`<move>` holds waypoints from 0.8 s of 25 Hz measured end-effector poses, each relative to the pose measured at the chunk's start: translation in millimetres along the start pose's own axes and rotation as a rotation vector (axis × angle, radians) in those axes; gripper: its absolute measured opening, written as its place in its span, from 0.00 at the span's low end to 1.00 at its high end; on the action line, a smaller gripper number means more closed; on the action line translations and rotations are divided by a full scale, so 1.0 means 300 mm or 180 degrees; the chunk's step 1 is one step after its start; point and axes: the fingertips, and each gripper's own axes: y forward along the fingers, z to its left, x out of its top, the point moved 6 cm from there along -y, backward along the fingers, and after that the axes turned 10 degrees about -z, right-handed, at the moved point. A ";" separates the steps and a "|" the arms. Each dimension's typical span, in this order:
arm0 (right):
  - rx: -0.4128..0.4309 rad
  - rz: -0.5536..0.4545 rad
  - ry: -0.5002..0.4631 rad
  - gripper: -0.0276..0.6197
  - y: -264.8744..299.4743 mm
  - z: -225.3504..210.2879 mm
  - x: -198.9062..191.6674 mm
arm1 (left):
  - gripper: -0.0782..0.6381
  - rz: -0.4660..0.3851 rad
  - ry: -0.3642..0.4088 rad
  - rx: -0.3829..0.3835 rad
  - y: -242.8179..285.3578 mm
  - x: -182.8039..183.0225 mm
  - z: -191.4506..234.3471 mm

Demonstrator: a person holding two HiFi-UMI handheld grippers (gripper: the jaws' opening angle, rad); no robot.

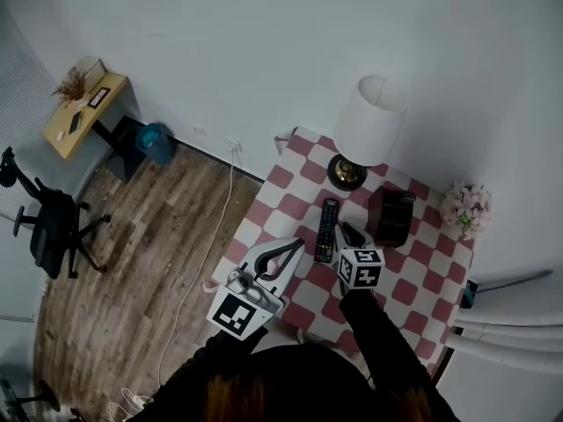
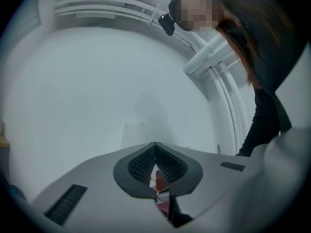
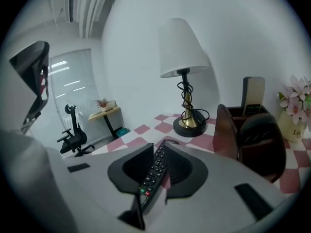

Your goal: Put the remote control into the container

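The black remote control (image 1: 327,229) lies lengthwise on the red-and-white checkered table (image 1: 283,176). My right gripper (image 1: 350,235) hovers just to its right. In the right gripper view the remote (image 3: 154,171) shows in the narrow gap of that gripper (image 3: 161,154), whose jaws stand slightly apart and do not clamp it. The dark container (image 1: 391,216) stands to the right of the remote and appears again as a brown box (image 3: 252,140) with a grey upright item in it. My left gripper (image 1: 295,246) is shut and empty at the table's near left, tilted up toward the wall (image 2: 155,149).
A white-shaded lamp (image 1: 369,121) on a brass base stands behind the remote, also in the right gripper view (image 3: 182,47). A pot of pink flowers (image 1: 464,207) sits at the table's right edge. An office chair (image 1: 53,227) and a small desk (image 1: 84,112) stand on the wooden floor to the left.
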 end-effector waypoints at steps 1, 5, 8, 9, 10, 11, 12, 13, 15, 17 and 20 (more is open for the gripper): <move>-0.0029 0.0061 -0.0015 0.14 0.022 -0.006 -0.013 | 0.11 0.0005 -0.0001 0.0009 -0.003 -0.002 0.006; -0.0127 0.0279 -0.0031 0.24 0.109 -0.020 -0.047 | 0.11 0.0048 -0.0009 0.0042 -0.018 -0.006 0.032; -0.0144 0.0398 -0.0150 0.30 0.176 -0.010 -0.049 | 0.11 0.0057 0.0018 0.0063 -0.032 -0.004 0.051; -0.0165 0.0449 -0.0210 0.33 0.200 -0.008 -0.052 | 0.11 0.0058 0.0020 0.0084 -0.038 -0.004 0.059; -0.0194 0.0512 -0.0248 0.39 0.222 -0.006 -0.057 | 0.11 0.0064 0.0019 0.0110 -0.045 -0.004 0.069; -0.0228 0.0579 -0.0260 0.42 0.244 -0.005 -0.064 | 0.11 0.0077 0.0020 0.0135 -0.053 -0.005 0.078; -0.0260 0.0643 -0.0262 0.43 0.263 -0.004 -0.071 | 0.11 0.0096 0.0025 0.0155 -0.060 -0.006 0.087; -0.0288 0.0698 -0.0269 0.44 0.281 -0.003 -0.079 | 0.11 0.0114 0.0035 0.0171 -0.067 -0.007 0.096; -0.0347 0.0770 -0.0330 0.45 0.310 -0.005 -0.086 | 0.11 0.0128 0.0059 0.0197 -0.079 -0.005 0.111; -0.0409 0.0807 -0.0396 0.45 0.329 -0.015 -0.086 | 0.11 0.0134 0.0074 0.0228 -0.089 -0.004 0.125; -0.0439 0.0852 -0.0391 0.46 0.346 -0.028 -0.086 | 0.11 0.0171 0.0069 0.0264 -0.099 -0.007 0.141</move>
